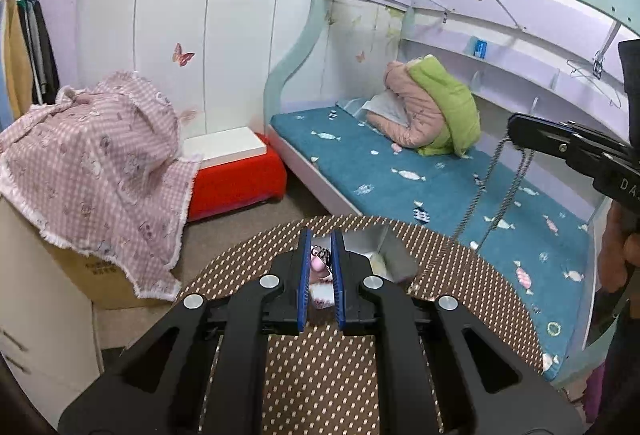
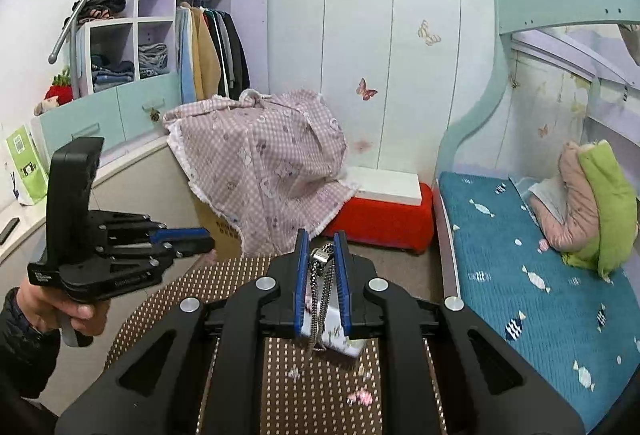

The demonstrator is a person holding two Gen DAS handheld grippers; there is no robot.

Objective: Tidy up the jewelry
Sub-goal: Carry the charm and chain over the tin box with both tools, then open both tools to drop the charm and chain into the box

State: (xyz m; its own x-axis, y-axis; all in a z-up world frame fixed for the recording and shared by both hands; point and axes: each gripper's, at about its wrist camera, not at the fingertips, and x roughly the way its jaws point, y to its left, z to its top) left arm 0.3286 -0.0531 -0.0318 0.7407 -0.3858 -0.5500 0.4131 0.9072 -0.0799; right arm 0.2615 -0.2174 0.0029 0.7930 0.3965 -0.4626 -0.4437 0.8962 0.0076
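Observation:
My left gripper is shut on a small pink charm with a dark metal ring, held above the open white box on the brown dotted table. My right gripper is shut on a silver chain with a silver bead at the top. The chain's strands hang down over the white box. In the left wrist view the right gripper shows at the right edge with the chain dangling. The left gripper sits at the left of the right wrist view, held by a hand.
Small pink pieces lie on the table cloth. A bed with a teal mattress runs along the right. A red stool and a cardboard box under pink checked cloth stand beyond the table.

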